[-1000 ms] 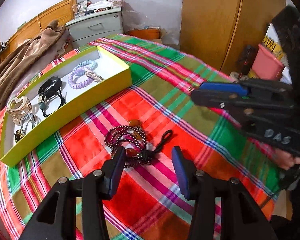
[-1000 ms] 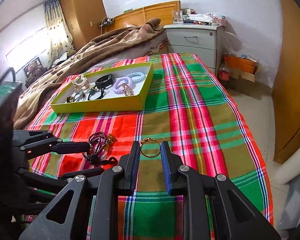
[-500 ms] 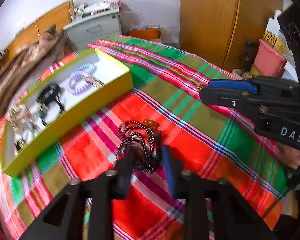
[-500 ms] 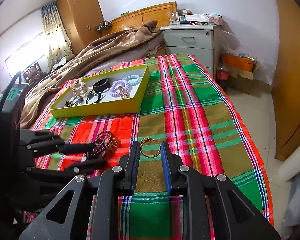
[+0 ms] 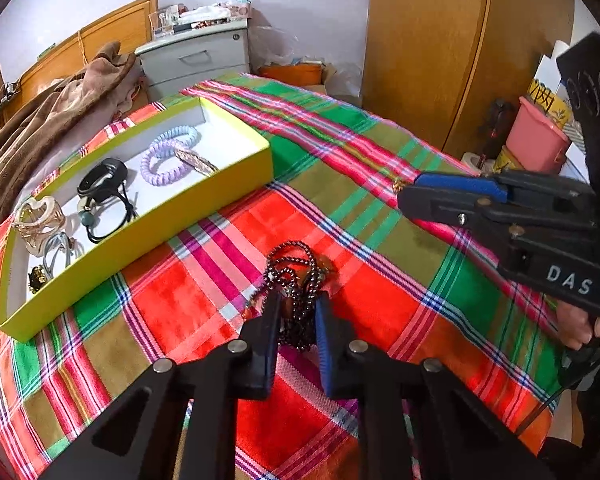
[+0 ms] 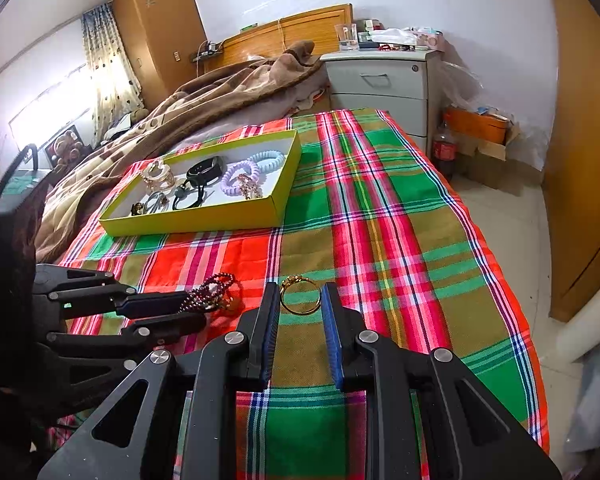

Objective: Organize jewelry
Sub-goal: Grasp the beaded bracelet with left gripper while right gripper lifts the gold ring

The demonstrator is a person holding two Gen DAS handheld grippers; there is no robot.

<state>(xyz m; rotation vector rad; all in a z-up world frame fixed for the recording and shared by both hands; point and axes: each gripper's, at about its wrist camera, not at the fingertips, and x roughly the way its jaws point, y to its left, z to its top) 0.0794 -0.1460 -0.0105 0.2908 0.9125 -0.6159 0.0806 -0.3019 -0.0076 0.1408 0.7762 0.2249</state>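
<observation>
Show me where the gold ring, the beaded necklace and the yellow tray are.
gold ring (image 6: 300,300): right wrist view, its band.
beaded necklace (image 5: 296,256): left wrist view, its bead loops.
yellow tray (image 5: 160,224): left wrist view, its near wall.

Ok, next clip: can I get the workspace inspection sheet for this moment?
Surface: plaid bedcover, lying flat.
Job's things: yellow tray holding hair ties, bracelets and clips; beaded necklace; gold ring.
Clutter: nothing seen on the cover.
Grippers: left gripper jaws have just been closing and pinch the necklace; right gripper jaws hold the ring at their tips.
Cables: black cable beside the left gripper.
Surroundings: brown blanket, grey nightstand, wooden wardrobe.
</observation>
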